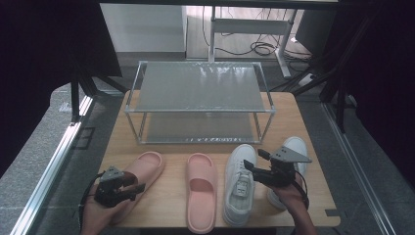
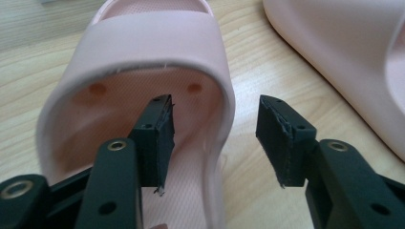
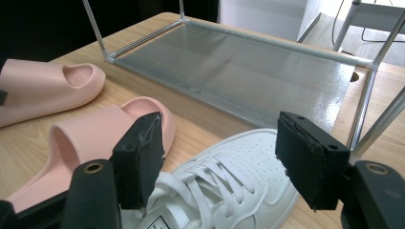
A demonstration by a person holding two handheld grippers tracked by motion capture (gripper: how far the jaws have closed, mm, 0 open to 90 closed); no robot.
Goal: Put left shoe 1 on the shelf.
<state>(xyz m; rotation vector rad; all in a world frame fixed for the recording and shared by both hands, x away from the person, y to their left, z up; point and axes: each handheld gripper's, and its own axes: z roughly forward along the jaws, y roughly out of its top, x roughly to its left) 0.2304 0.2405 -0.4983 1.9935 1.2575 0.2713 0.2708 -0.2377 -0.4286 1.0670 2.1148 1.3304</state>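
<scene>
Black jaws of the left gripper (image 2: 215, 138) are straddling, wide open, the side wall of a pink slipper (image 2: 143, 43) near the table's (image 1: 298, 122) front left corner. Right gripper (image 1: 255, 161), also open, is hovering over a white sneaker (image 1: 240, 188). Closing on that soft, thin wall risks the slipper slipping free.

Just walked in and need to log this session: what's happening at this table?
A person is working on footwear in front of a two-tier shoe rack. The left claw is open, one jaw inside the heel end of the left pink slide sandal, straddling its side wall. The right claw hangs open over the laces of the white sneaker. A second pink slide and another white sneaker lie on the wooden table. Both shelves hold nothing yet.
</scene>
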